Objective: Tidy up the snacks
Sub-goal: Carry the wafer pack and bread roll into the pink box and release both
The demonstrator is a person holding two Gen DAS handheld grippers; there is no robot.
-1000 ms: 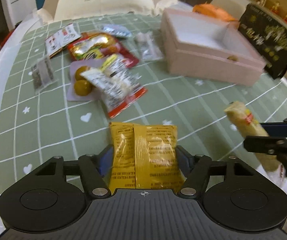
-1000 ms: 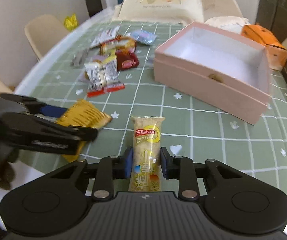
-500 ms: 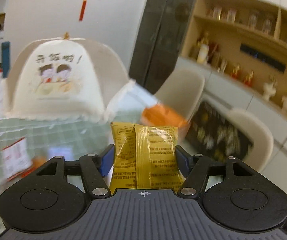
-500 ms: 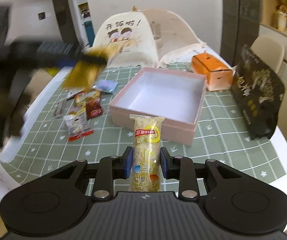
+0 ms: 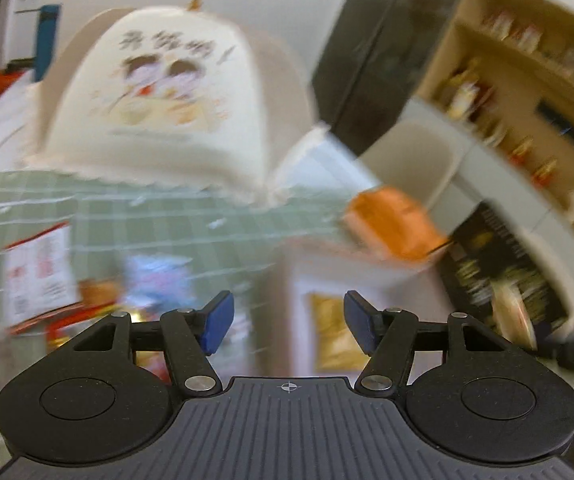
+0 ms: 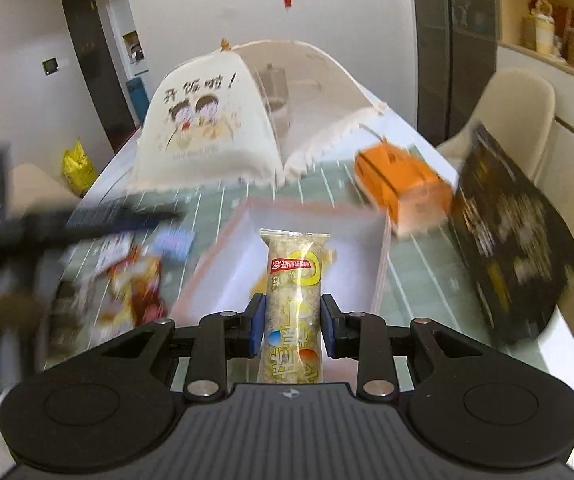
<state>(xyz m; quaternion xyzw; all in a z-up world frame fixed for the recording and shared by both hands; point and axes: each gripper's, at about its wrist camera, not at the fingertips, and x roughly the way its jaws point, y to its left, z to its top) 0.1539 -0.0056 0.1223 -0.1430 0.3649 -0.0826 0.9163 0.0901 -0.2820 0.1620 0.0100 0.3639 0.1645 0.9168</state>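
My left gripper (image 5: 285,322) is open and empty, above the near left corner of the pink box (image 5: 287,264). The yellow snack packet (image 5: 333,338) lies inside the box, blurred. My right gripper (image 6: 292,330) is shut on a clear-wrapped rice bar (image 6: 293,304) and holds it over the pink box (image 6: 381,264). The left gripper shows in the right wrist view (image 6: 87,220) as a dark blurred shape left of the box. Several loose snack packets (image 6: 131,284) lie on the green checked cloth left of the box.
A white food cover (image 6: 223,120) stands at the table's far end. An orange carton (image 6: 407,184) sits behind the box. A black bag (image 6: 515,240) stands to the right. Pale chairs (image 6: 515,120) are beyond the table.
My left gripper opened and let the yellow packet drop into the pink box. My right gripper moved forward over the box with the rice bar still held.
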